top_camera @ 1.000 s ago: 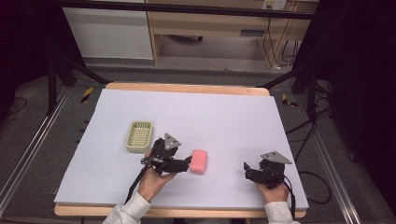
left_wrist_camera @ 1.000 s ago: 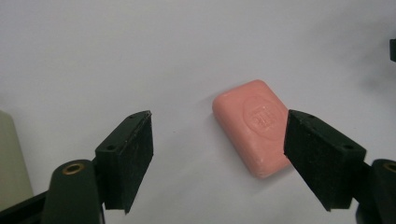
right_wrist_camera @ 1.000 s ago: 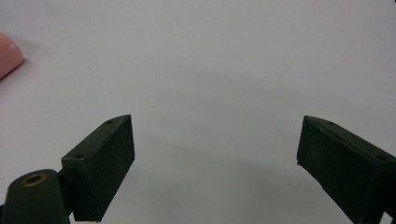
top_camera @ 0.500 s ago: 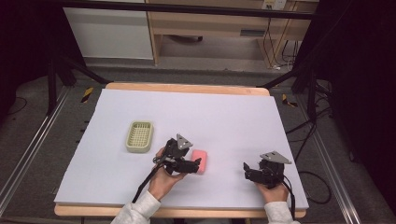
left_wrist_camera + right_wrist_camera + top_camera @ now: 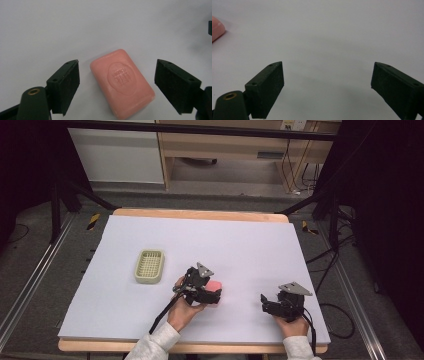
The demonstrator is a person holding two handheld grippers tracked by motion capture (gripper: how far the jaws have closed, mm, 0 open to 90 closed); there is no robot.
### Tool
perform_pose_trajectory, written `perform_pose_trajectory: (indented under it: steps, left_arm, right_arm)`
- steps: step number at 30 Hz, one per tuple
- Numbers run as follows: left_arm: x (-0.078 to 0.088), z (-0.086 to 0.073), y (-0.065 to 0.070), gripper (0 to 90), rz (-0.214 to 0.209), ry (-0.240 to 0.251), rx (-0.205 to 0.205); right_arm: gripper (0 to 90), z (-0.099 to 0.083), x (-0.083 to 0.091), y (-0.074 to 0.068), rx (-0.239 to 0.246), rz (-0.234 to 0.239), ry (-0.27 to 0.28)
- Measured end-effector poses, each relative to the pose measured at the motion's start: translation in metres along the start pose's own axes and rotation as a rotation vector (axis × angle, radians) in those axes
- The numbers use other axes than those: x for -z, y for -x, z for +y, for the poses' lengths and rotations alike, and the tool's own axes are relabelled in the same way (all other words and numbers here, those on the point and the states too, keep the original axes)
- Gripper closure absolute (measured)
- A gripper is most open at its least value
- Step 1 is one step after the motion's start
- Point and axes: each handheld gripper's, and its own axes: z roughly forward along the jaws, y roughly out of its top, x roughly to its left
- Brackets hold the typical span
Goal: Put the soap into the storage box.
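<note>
Left gripper (image 5: 216,296) nearer soap (image 5: 215,286) — white table (image 5: 240,245)

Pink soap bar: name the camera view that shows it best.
The left gripper view: the pink soap bar lies whole and close on the table, embossed stamp visible, apart from both pads. The high view shows a small pink patch partly behind the left gripper. The right gripper view catches one corner.

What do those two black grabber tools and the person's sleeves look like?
Each tool, left and right, is black with two blocky padded jaws, a grey three-cornered plate on top and a black trailing cable. A brass-coloured ring sits near one jaw. The sleeves are light grey.
</note>
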Motion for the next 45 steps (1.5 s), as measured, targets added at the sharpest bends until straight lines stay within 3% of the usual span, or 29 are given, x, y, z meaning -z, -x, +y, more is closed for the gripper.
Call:
perform_pose_trajectory:
  steps: [26, 33, 45]
  left_arm:
    - [-0.029, 0.001, 0.007, 17.2, 0.003, -0.065, 0.024]
    - [-0.033, 0.0, 0.01, 18.0, 0.026, -0.088, 0.019]
    - [-0.04, -0.003, 0.008, 19.3, 0.044, -0.119, 0.05]
  right_arm:
    - [11.4, 0.0, 0.0, 0.0, -0.002, 0.007, -0.006]
    - [11.2, 0.0, -0.001, 0.0, -0.003, 0.01, -0.008]
    - [11.1, 0.0, -0.002, -0.001, 0.003, 0.01, -0.015]
